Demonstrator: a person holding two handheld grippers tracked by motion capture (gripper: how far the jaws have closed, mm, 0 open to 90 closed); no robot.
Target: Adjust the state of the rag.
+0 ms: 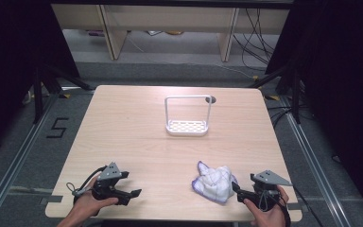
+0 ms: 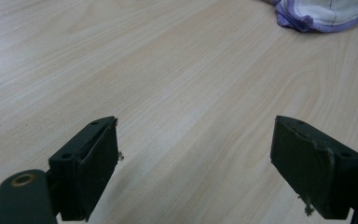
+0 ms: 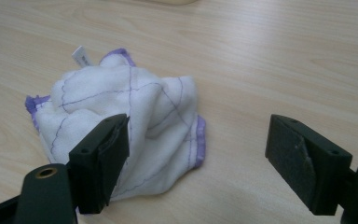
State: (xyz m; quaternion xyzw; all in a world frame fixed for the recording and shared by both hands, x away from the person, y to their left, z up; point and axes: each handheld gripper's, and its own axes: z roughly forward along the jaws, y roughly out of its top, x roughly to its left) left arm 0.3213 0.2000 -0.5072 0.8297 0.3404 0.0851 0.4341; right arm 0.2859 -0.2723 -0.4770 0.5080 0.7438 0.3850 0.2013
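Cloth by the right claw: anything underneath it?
The crumpled cloth lies on bare table. Its folds cover whatever may be beneath, so I cannot tell.

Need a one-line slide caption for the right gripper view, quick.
Right gripper, jaws open, poised at a crumpled white cloth with purple edging on the wooden table.

White cloth [image 3: 135, 116] (purple grid, purple edging); black grippers.

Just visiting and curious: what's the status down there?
Left tongs open over bare table. Right tongs open, at the crumpled white cloth, not gripping. Nothing in the way.
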